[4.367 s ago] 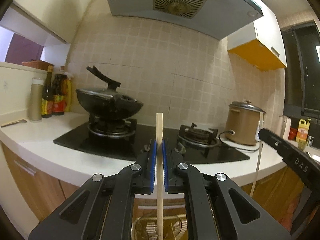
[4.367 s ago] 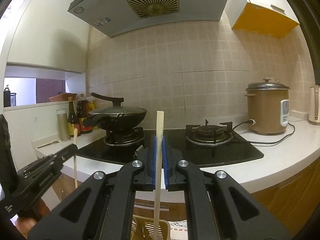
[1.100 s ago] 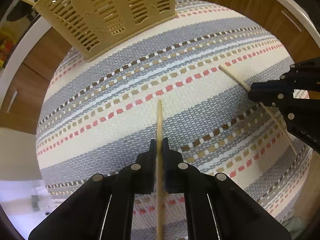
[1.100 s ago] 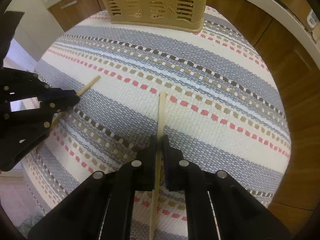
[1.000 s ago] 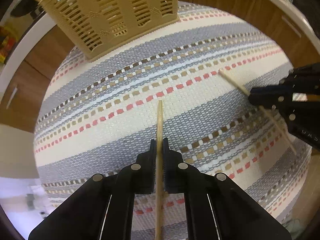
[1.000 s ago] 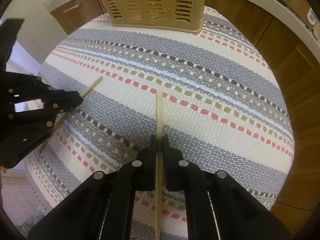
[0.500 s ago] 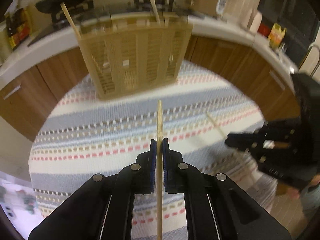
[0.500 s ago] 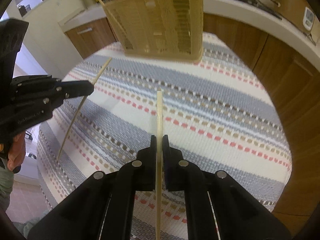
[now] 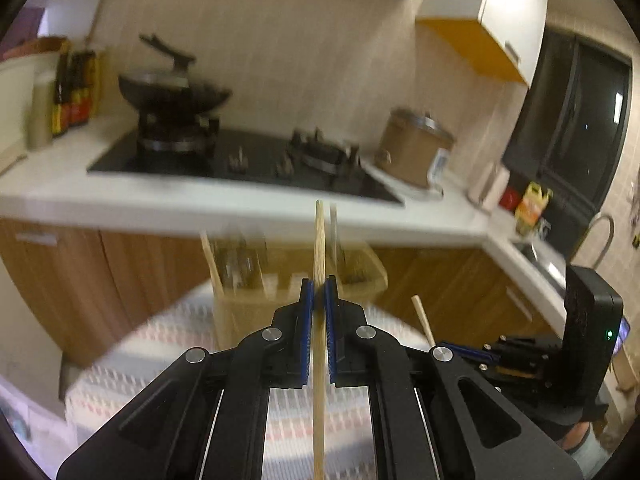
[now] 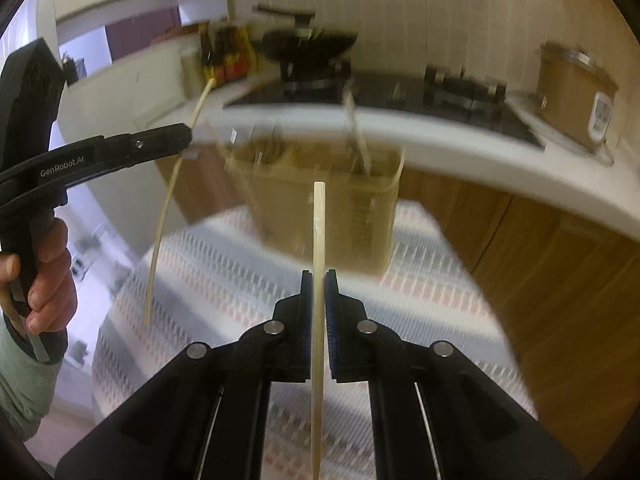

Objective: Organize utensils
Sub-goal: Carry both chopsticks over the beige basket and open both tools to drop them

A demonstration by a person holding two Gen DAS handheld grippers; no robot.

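Observation:
My left gripper [image 9: 319,285] is shut on a wooden chopstick [image 9: 319,240] that stands up between its blue pads. Just beyond it stands the tan slatted basket [image 9: 360,272], blurred, with a few sticks poking out of it. My right gripper [image 10: 319,277] is shut on a second chopstick [image 10: 319,220], also short of the basket [image 10: 352,216]. In the right wrist view the left gripper [image 10: 186,136] comes in from the left with its chopstick [image 10: 166,216] hanging down. In the left wrist view the right gripper [image 9: 440,351] sits low on the right.
The basket stands on a striped woven mat [image 10: 224,280] in front of wooden cabinets [image 9: 120,264]. Above runs a white counter [image 9: 120,196] with a black hob, a wok [image 9: 172,92], sauce bottles [image 9: 74,96] and a rice cooker [image 9: 416,148]. A sink tap [image 9: 596,232] is at far right.
Both grippers have risen and tilted up from the mat, each still holding its chopstick. The basket has dropped lower in the views, and the counter and hob have come into sight.

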